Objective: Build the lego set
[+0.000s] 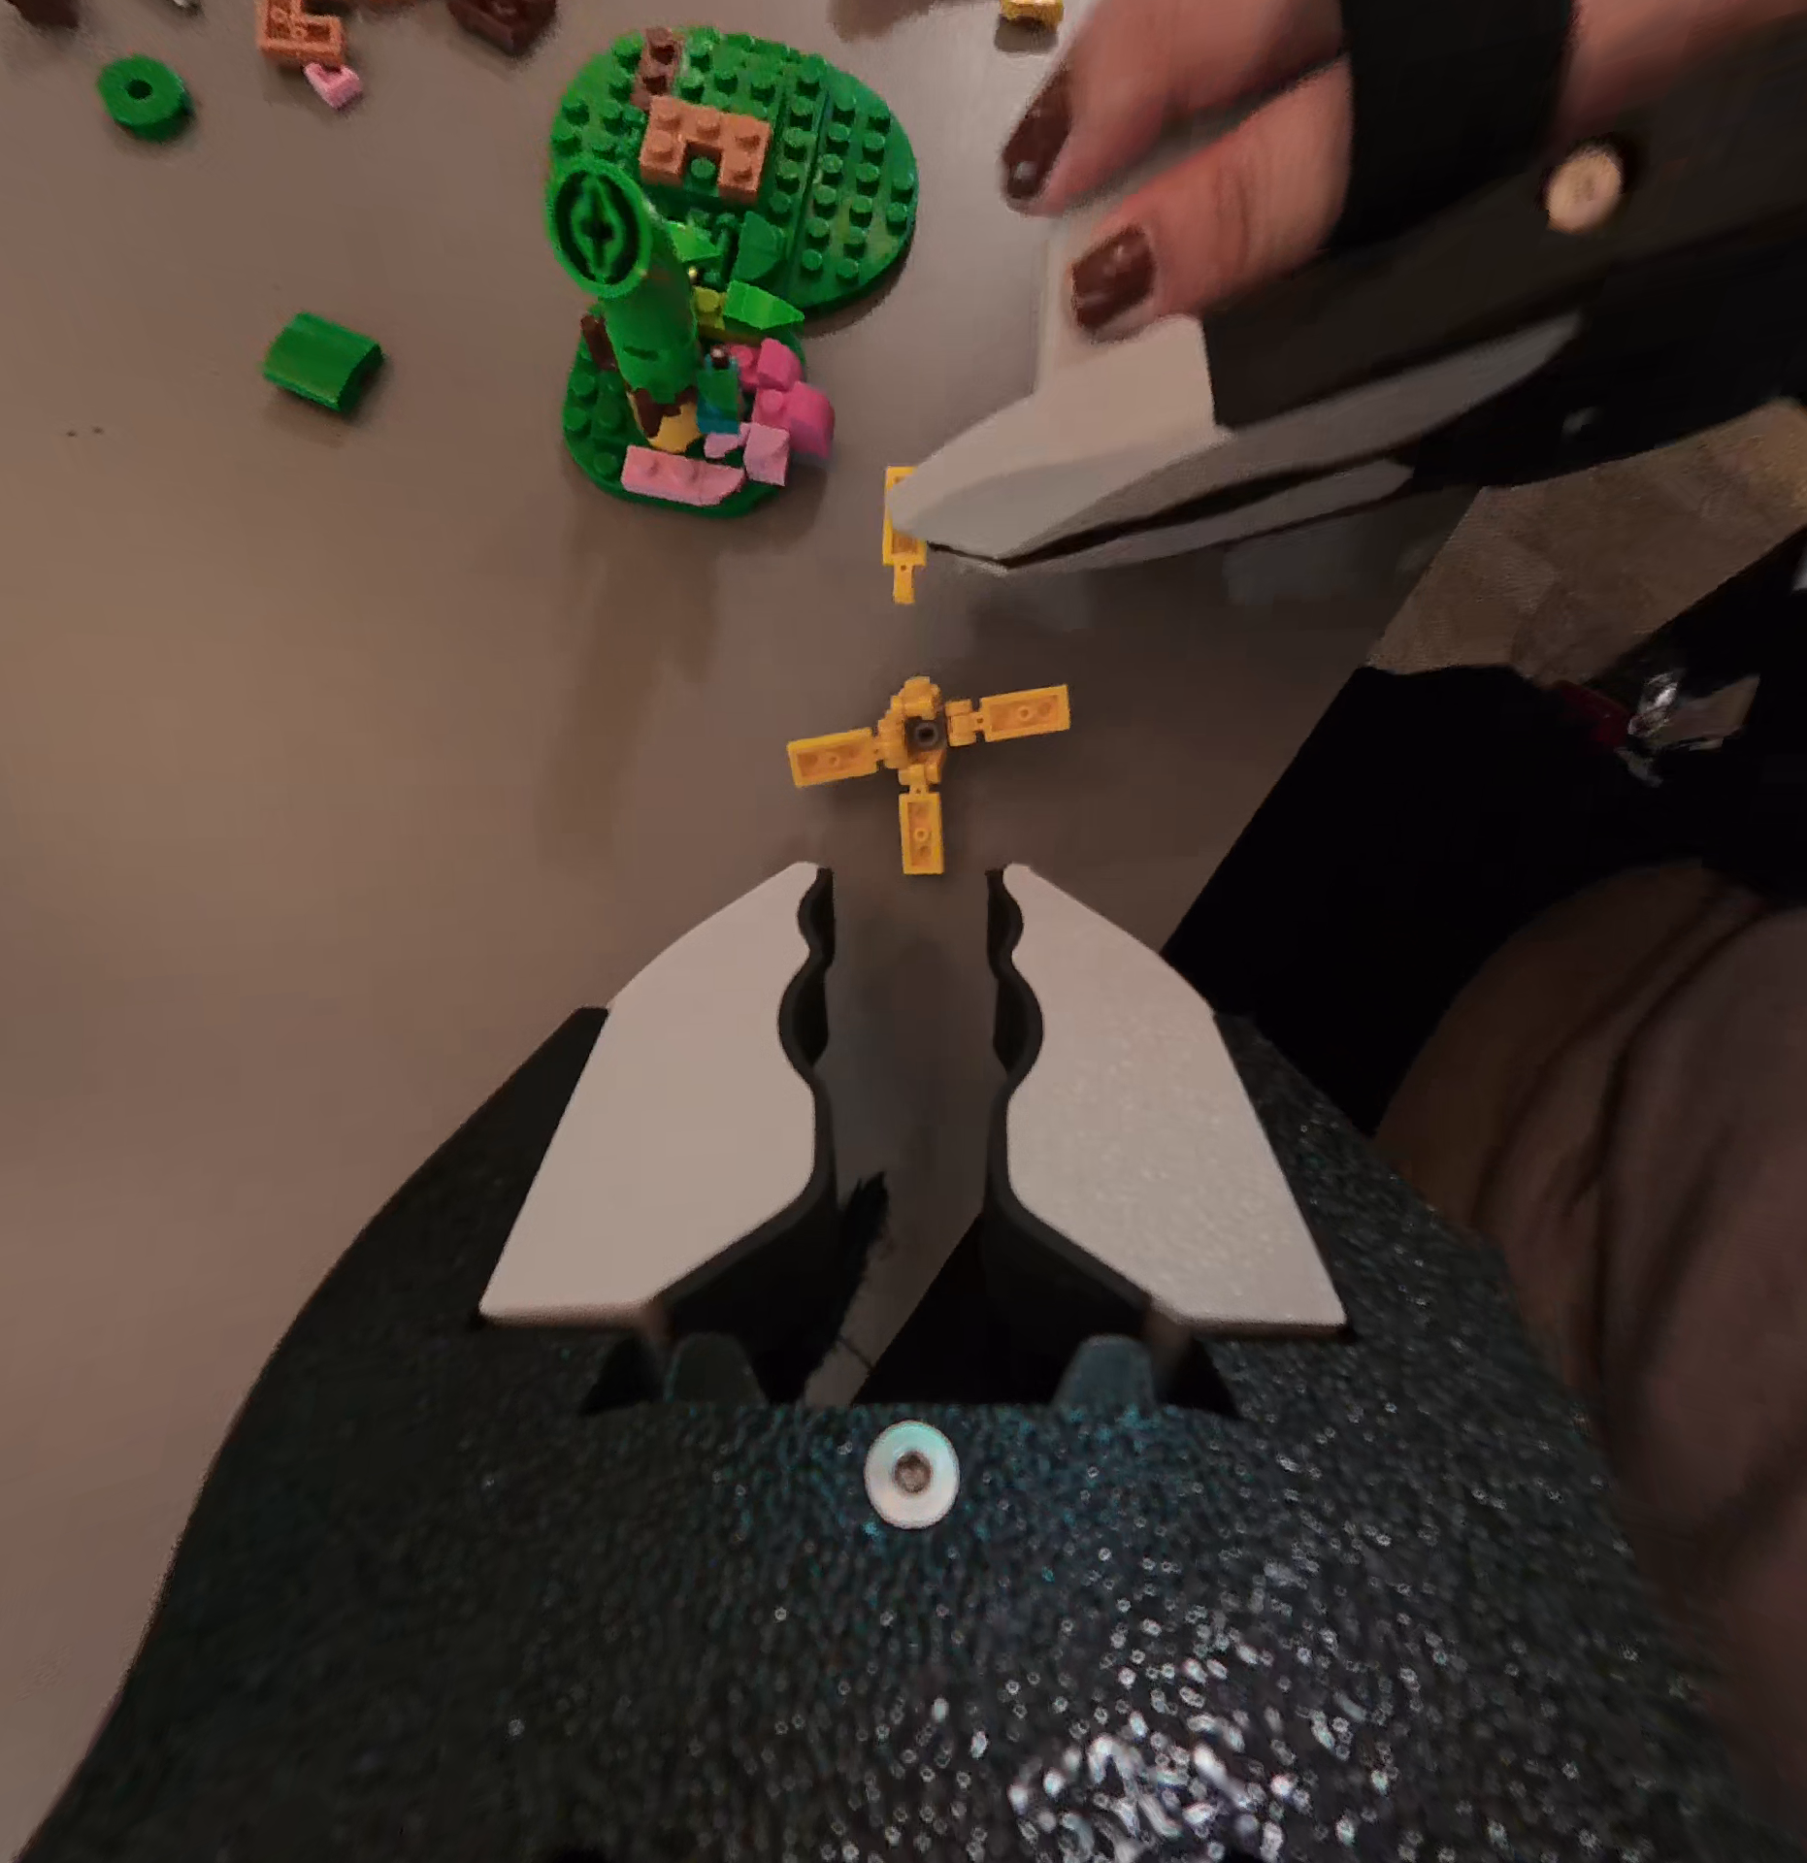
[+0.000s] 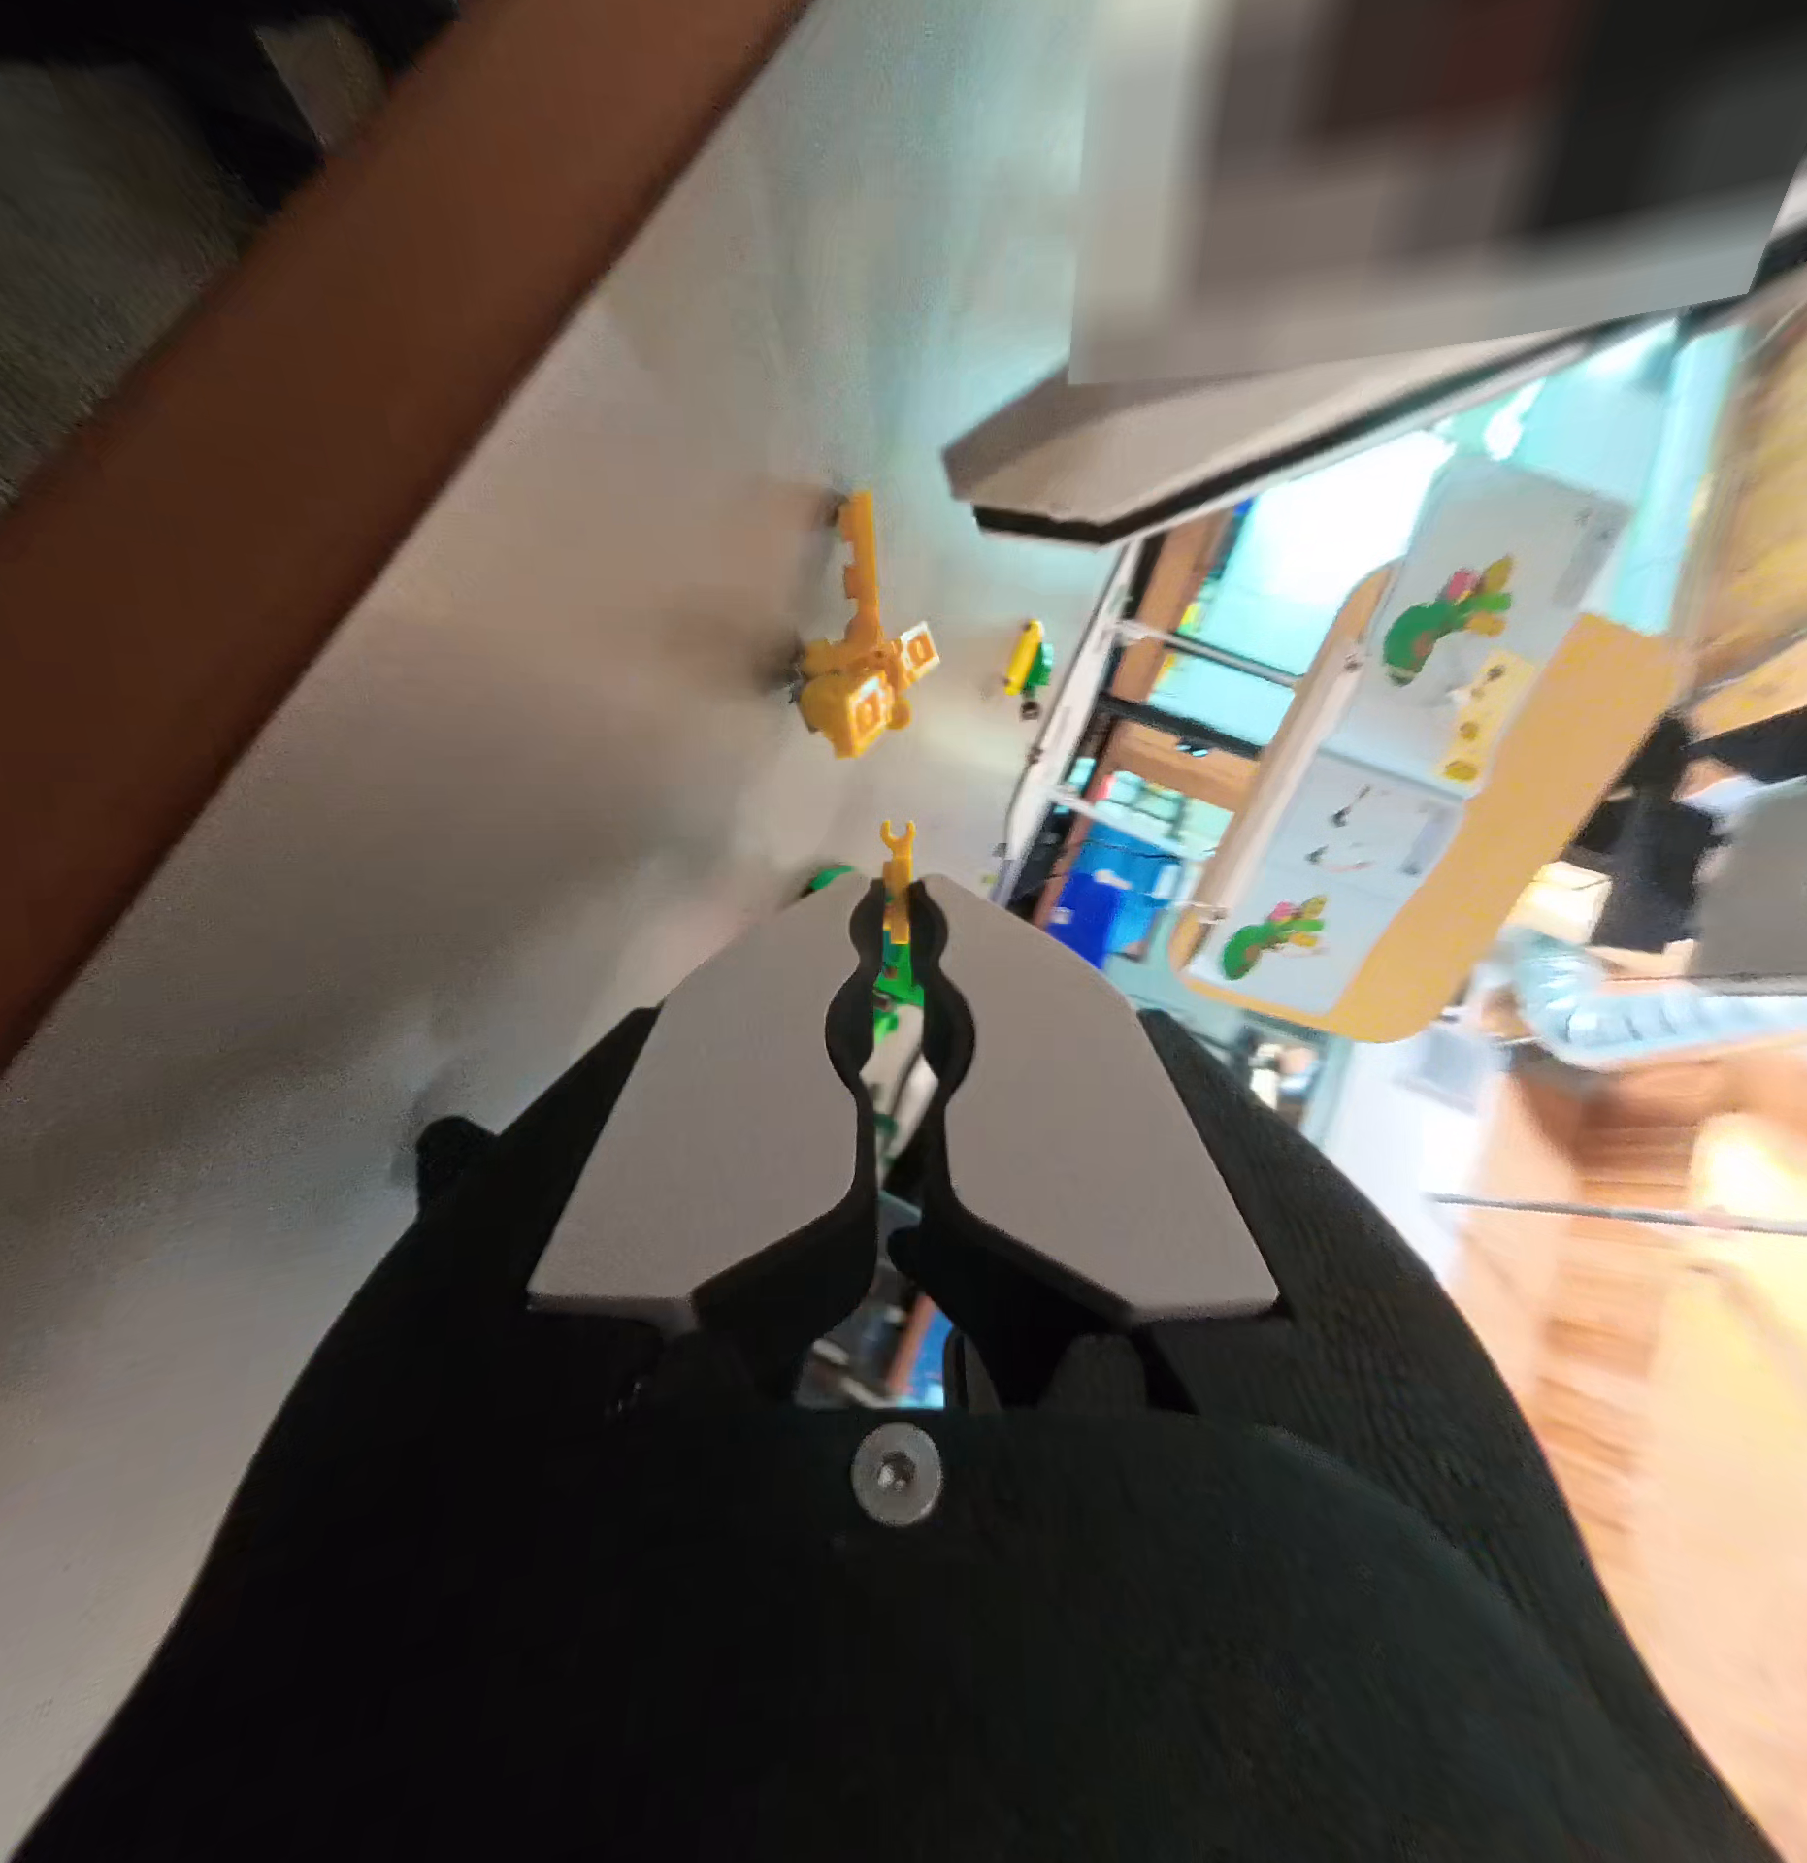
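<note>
A yellow cross-shaped lego assembly (image 1: 925, 751) lies on the grey table just beyond my left gripper (image 1: 910, 882), which is open and empty. It also shows in the right wrist view (image 2: 864, 655). My right gripper (image 2: 894, 887) is shut on a small yellow clip piece (image 2: 896, 867) and holds it above the table, clip end forward. In the left wrist view the right gripper (image 1: 920, 524) comes in from the right with the yellow piece (image 1: 901, 560) sticking out below its tip. A green lego plant model (image 1: 698, 272) with pink and brown parts stands farther back.
Loose bricks lie at the back left: a green round piece (image 1: 143, 93), a green curved piece (image 1: 322, 361), brown and pink ones (image 1: 305, 40). A hand (image 1: 1162, 171) holds the right gripper. The table edge (image 1: 1283, 786) runs along the right. An instruction booklet (image 2: 1424, 806) stands beyond.
</note>
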A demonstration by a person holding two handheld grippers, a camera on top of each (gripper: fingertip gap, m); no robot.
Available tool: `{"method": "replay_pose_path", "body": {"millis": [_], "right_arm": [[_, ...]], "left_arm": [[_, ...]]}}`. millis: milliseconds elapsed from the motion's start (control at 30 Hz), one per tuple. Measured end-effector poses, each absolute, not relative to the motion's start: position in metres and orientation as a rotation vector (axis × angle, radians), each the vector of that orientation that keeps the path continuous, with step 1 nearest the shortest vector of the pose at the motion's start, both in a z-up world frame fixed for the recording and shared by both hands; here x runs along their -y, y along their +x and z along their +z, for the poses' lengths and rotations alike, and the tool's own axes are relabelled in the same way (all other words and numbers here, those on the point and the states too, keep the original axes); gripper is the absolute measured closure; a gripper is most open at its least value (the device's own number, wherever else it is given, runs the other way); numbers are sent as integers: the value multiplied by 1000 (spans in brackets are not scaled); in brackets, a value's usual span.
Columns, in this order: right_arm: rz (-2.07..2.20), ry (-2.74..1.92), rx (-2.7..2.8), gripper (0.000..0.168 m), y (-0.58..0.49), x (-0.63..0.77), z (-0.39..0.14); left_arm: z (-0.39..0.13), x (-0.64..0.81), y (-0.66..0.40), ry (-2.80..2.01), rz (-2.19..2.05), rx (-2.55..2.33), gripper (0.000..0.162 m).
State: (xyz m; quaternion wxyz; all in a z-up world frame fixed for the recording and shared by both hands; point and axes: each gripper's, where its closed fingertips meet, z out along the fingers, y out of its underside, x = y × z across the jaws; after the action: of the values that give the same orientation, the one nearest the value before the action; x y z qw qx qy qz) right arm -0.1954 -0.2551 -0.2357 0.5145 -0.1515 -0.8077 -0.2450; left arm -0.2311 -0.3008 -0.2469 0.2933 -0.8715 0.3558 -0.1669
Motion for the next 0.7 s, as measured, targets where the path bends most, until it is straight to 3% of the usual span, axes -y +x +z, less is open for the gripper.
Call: {"method": "replay_pose_path", "body": {"millis": [267, 433, 533, 700], "right_arm": [[-135, -850, 2019, 166, -190, 267, -245], [226, -1201, 2011, 165, -184, 273, -246], [233, -1242, 2026, 166, -178, 269, -249], [226, -1330, 2065, 165, -172, 269, -259]], "left_arm": [[-261, 301, -221, -2294, -366, -1018, 133], [-262, 294, -223, -2298, -350, -981, 146], [-262, 293, -222, -2294, -346, -992, 154], [-262, 292, -222, -2263, -321, -1027, 154]]}}
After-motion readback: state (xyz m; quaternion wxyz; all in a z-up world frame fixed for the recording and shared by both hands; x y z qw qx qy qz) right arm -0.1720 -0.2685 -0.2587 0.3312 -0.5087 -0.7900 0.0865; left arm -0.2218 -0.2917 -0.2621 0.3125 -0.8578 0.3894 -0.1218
